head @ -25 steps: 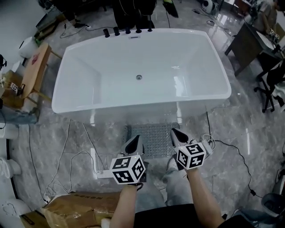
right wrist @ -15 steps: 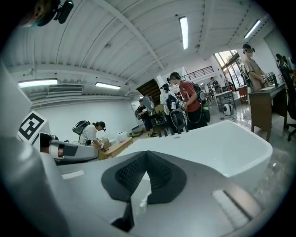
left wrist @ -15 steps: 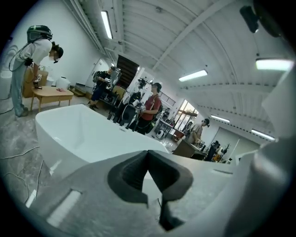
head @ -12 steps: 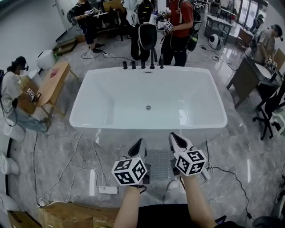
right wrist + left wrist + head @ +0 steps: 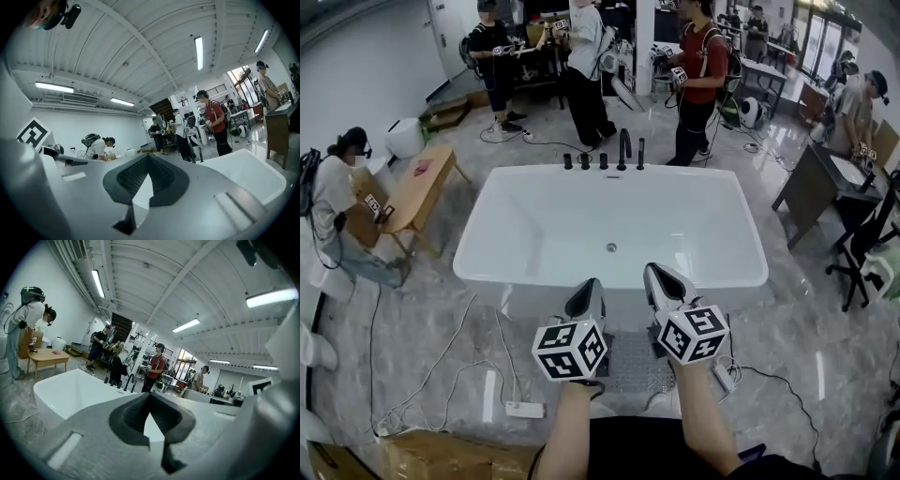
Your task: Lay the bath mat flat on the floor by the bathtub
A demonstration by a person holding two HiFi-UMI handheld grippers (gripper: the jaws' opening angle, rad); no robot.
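Reading left to right: the left gripper (image 5: pixel 587 289) has its jaws closed on nothing and points roughly level over the bathtub (image 5: pixel 534 234). Between our two grippers, the grey studded bath mat (image 5: pixel 630 364) lies on the marble floor (image 5: pixel 431 319), just beside the tub's near wall. It sits below both jaw tips and back toward us. The right gripper (image 5: pixel 656 274) is likewise closed and empty, aimed across the tub. Neither gripper view shows the mat. We judge both hands about equally near it. Its long axis is mostly hidden under the marker cubes (image 5: pixel 570 349), so we can't call it. Any further touch needs a steep pitch down.
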